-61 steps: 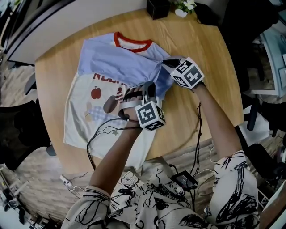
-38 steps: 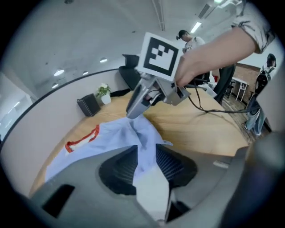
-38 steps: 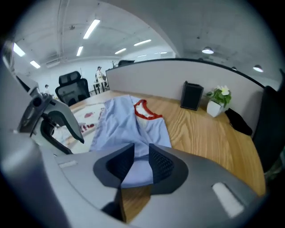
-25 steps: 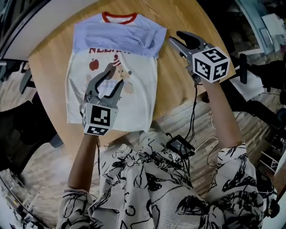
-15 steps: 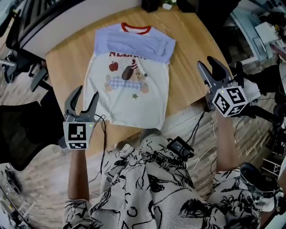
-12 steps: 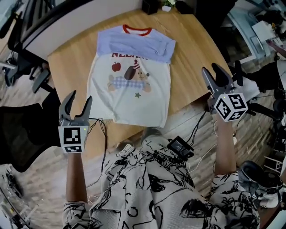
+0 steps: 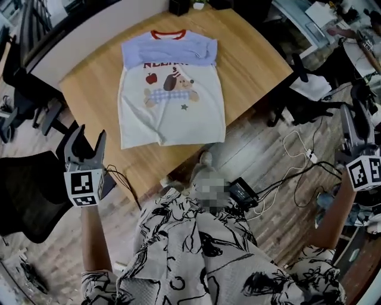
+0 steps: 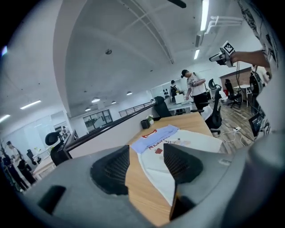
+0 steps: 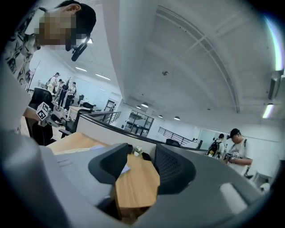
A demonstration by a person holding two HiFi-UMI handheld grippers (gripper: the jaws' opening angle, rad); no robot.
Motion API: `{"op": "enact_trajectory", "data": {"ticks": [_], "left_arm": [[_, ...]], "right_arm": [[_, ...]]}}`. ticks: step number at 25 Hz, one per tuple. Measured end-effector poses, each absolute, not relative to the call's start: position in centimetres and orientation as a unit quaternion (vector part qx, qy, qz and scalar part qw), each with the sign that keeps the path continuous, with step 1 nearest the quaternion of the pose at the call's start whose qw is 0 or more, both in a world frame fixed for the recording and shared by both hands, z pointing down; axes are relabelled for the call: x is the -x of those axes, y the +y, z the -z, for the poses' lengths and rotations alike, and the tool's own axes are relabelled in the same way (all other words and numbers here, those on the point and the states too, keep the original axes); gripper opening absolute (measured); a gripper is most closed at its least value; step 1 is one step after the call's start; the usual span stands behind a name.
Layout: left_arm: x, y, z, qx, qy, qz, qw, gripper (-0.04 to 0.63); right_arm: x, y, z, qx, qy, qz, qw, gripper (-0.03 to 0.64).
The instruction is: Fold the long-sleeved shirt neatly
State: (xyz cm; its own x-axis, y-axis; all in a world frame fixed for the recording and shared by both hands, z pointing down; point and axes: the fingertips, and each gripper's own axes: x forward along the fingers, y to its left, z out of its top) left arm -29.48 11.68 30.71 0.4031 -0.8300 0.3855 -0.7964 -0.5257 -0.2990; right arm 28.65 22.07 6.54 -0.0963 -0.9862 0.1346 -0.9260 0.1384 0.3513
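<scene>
The long-sleeved shirt (image 7: 172, 113) lies flat on the wooden table (image 7: 250, 59), white with a dog and apple print and a red collar. Its light blue sleeves are folded across the chest. My left gripper (image 7: 86, 140) hangs off the table's near left corner, well clear of the shirt. Its jaws have just been opening and stand open on nothing. My right gripper (image 7: 359, 113) is far out to the right over the floor; its jaws have also just opened and are empty. The left gripper view looks past the left gripper (image 8: 147, 167) at the shirt (image 8: 164, 142). The right gripper (image 9: 140, 167) faces the table (image 9: 136, 182).
Black office chairs stand at the left (image 7: 24, 179) and at the right (image 7: 309, 101). Cables and a power adapter (image 7: 241, 192) lie on the floor by the person's feet. A small black pot (image 7: 178, 6) sits at the table's far edge. People stand in the background.
Both grippers have drawn away from the shirt: the left to the lower left, off the table, the right far out to the right and up. The shirt has stayed flat.
</scene>
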Motion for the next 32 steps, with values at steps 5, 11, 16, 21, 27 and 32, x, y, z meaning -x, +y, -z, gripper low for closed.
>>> {"op": "enact_trajectory", "data": {"ticks": [5, 11, 16, 21, 27, 32], "left_arm": [[29.3, 14.7, -31.3, 0.839, 0.478, 0.256, 0.034, 0.249], [28.0, 17.8, -31.4, 0.836, 0.476, 0.272, 0.028, 0.247], [25.8, 20.8, -31.8, 0.845, 0.459, 0.274, 0.028, 0.247], [25.1, 23.0, -34.5, 0.844, 0.467, 0.263, -0.015, 0.245], [25.2, 23.0, -37.5, 0.838, 0.476, 0.264, -0.036, 0.241], [26.1, 21.2, -40.5, 0.831, 0.481, 0.273, -0.059, 0.225]], "right_arm": [[-30.2, 28.7, -9.4, -0.669, -0.720, 0.057, 0.177, 0.213], [-30.2, 33.8, -11.2, -0.643, -0.739, 0.015, 0.201, 0.216], [-29.2, 37.6, -10.0, -0.619, -0.755, 0.001, 0.216, 0.216], [-28.2, 40.6, -12.2, -0.607, -0.771, -0.034, 0.189, 0.215], [-25.1, 38.0, -20.2, -0.623, -0.772, -0.064, 0.105, 0.213], [-22.3, 33.4, -27.0, -0.634, -0.765, -0.090, 0.068, 0.209]]}}
